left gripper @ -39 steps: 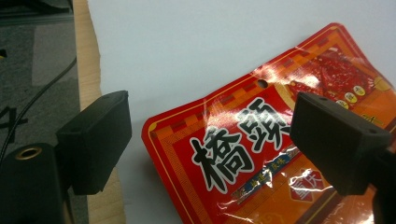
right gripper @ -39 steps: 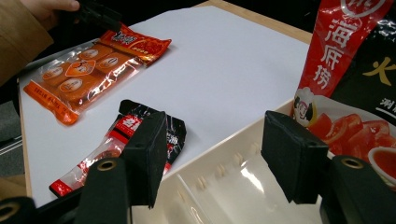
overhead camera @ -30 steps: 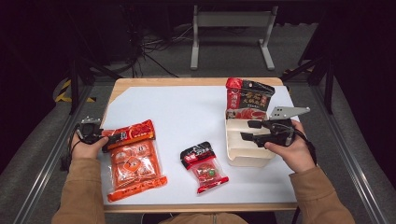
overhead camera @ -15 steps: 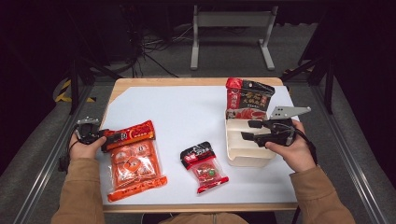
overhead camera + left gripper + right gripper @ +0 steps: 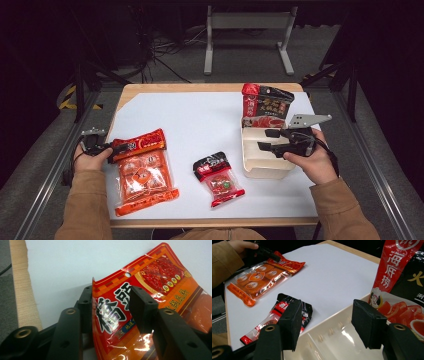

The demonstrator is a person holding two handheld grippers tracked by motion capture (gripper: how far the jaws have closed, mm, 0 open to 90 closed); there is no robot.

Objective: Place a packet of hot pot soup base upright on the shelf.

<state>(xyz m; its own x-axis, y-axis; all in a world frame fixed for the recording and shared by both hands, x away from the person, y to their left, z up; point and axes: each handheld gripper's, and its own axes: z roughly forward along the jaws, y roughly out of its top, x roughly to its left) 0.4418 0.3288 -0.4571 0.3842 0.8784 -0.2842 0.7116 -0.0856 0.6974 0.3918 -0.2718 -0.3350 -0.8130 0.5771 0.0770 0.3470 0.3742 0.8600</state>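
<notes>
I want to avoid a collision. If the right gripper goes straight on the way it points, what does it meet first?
Probably the small red-and-black packet: the right gripper, jaws open over the white box, points across its rim toward it. Depth is unclear.

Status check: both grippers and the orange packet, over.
Left gripper fingers just closing on the orange packet top edge. Right gripper open, over the white tray. Nothing in the way.

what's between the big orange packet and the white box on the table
The small red-and-black packet lies on the white sheet between the orange packet and the white box, apart from both, as the high view shows.
</notes>
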